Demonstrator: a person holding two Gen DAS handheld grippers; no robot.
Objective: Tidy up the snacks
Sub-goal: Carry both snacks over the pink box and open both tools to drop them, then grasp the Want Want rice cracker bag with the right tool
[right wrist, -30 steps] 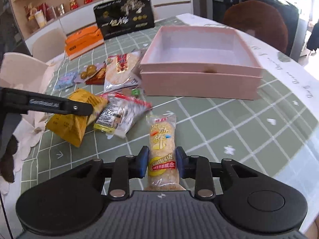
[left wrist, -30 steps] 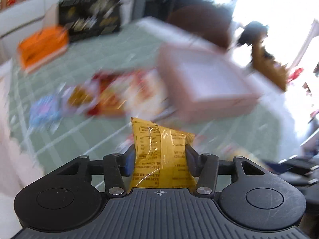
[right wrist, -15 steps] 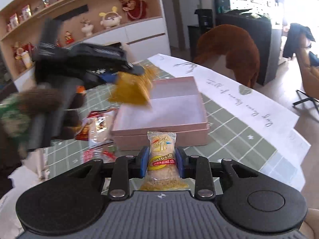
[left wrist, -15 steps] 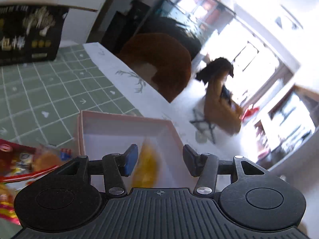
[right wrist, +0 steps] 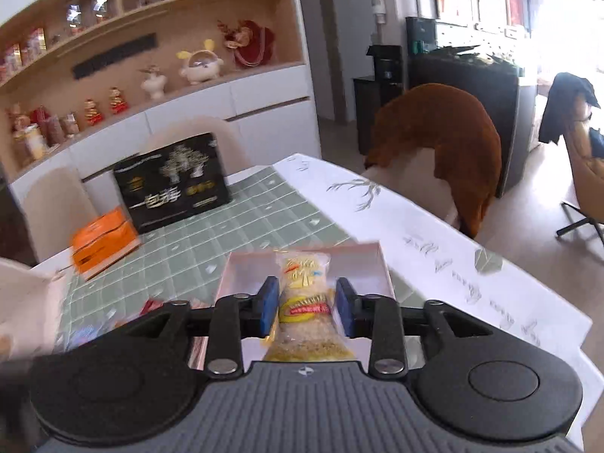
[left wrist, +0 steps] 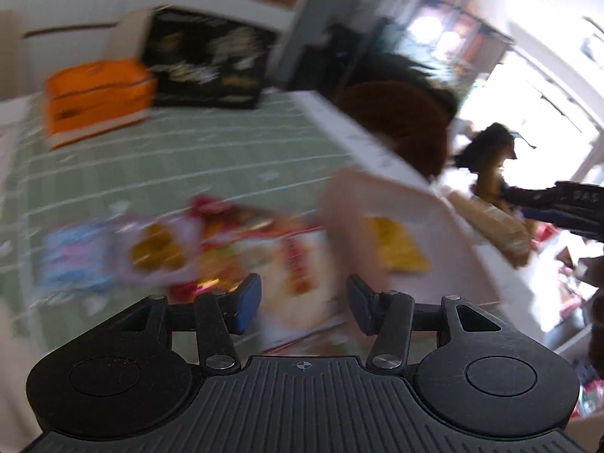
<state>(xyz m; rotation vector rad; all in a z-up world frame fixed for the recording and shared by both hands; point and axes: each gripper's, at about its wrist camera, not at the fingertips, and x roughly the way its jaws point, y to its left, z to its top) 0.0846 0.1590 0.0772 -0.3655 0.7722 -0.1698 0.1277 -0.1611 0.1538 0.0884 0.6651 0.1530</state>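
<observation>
My right gripper (right wrist: 306,304) hovers over the open pink box (right wrist: 381,264). Its jaws are opening, and the clear rice-cracker packet (right wrist: 304,302) hangs between the blue pads with a thin gap on each side. The left wrist view is blurred. My left gripper (left wrist: 304,298) is open and holds nothing, above the pile of loose snack packets (left wrist: 226,256) just left of the pink box (left wrist: 351,219). A yellow packet (left wrist: 396,245) lies inside that box. The right gripper (left wrist: 566,207) and its packet (left wrist: 490,222) show at the right edge of that view.
An orange box (right wrist: 104,238) and a black gift box (right wrist: 173,185) stand at the far side of the green checked tablecloth (right wrist: 264,219). A brown-covered chair (right wrist: 445,139) is behind the table's right edge. Shelves with ornaments line the back wall.
The left gripper let go of the yellow packet over the pink box and swung back left over the snack pile. The right gripper rose, carried the rice-cracker packet over the box, and its jaws widened.
</observation>
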